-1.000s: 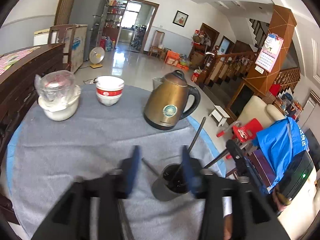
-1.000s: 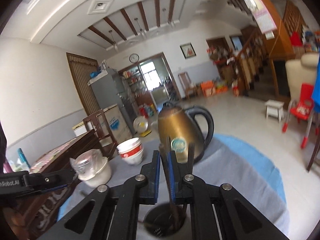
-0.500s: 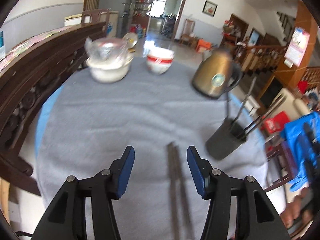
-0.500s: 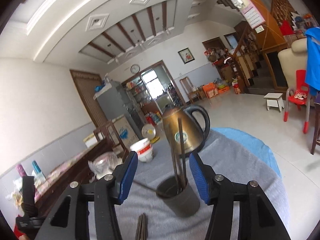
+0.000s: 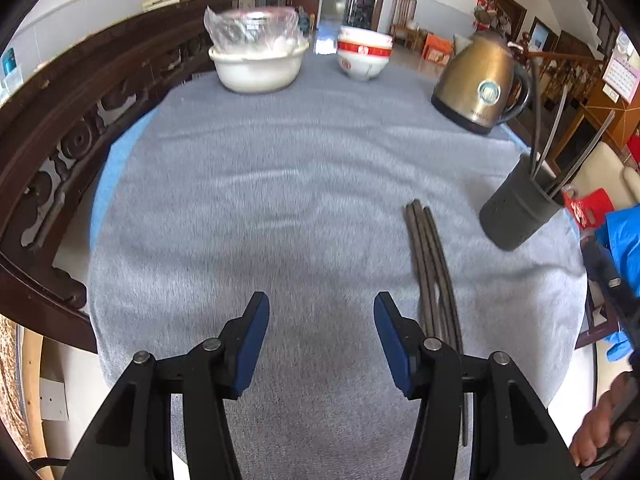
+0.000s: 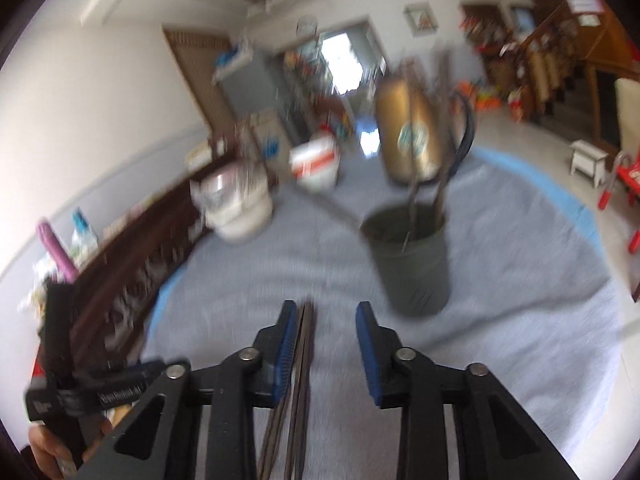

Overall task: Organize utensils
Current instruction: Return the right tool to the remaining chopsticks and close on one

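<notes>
A grey cloth (image 5: 280,208) covers the tabletop (image 5: 116,160); on it lie dark chopsticks (image 5: 430,256), a utensil cup (image 5: 516,212), kettle (image 5: 478,84), 2 bowls.

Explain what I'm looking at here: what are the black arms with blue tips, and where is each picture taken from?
These are two handheld grippers, one in each of a person's hands, each with a fisheye camera looking along its jaws. In the left view, the left gripper is open over bare grey cloth, with nothing between its jaws. The blurred right view shows the right gripper closing, with the chopsticks on the cloth lying between its jaws, against the left pad. On the table stand a dark utensil cup holding several utensils, a gold kettle, a red-banded bowl and a covered white bowl.
</notes>
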The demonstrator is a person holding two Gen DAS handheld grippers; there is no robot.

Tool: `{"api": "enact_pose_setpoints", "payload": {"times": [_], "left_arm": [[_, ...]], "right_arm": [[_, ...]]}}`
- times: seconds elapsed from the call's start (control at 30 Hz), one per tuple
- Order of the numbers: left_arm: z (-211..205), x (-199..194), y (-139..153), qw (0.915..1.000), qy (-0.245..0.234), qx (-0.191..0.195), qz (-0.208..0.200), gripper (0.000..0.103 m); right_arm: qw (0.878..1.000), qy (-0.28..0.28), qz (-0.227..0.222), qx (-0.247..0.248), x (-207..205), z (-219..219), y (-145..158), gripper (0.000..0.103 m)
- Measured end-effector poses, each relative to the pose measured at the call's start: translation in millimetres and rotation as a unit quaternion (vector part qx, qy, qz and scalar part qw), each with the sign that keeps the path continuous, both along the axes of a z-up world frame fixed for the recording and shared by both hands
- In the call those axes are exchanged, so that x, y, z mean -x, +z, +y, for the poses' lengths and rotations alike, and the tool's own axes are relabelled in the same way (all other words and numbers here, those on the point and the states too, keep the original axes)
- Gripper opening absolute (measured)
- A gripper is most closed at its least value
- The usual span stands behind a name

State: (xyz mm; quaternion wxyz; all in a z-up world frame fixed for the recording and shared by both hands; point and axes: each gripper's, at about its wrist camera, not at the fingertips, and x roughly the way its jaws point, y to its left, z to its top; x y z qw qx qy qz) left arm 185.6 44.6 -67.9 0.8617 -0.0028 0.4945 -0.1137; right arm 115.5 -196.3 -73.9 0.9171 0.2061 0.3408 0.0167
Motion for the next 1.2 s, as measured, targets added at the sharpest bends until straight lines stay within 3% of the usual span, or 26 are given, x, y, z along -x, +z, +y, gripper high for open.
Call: {"api": "enact_pose_setpoints", "payload": {"times": [0.13,0.5,0.9,1.2], "left_arm": [[0,-6,-14,0.9994,-0.011,0.012,0.03,0.055],[4,-21,-36,0.9966,-0.024,0.032,0.072,0.055],[-23,-38,-43,0.994,-0.06,0.044,0.079,0.055],[-41,-60,-48,0.9909,-0.071,0.063,0.095,0.055]], "right_arm": [[0.997,0.038,0.071,-0.007,-28,15,-37,0.019],[0.984,0.07,0.16,-0.045,-87,34,-91,0.017],[0.987,0.033,0.155,-0.014,-82,17,-88,0.016],[0.984,0.019,0.17,-0.057,-105,10,-92,0.017]]}}
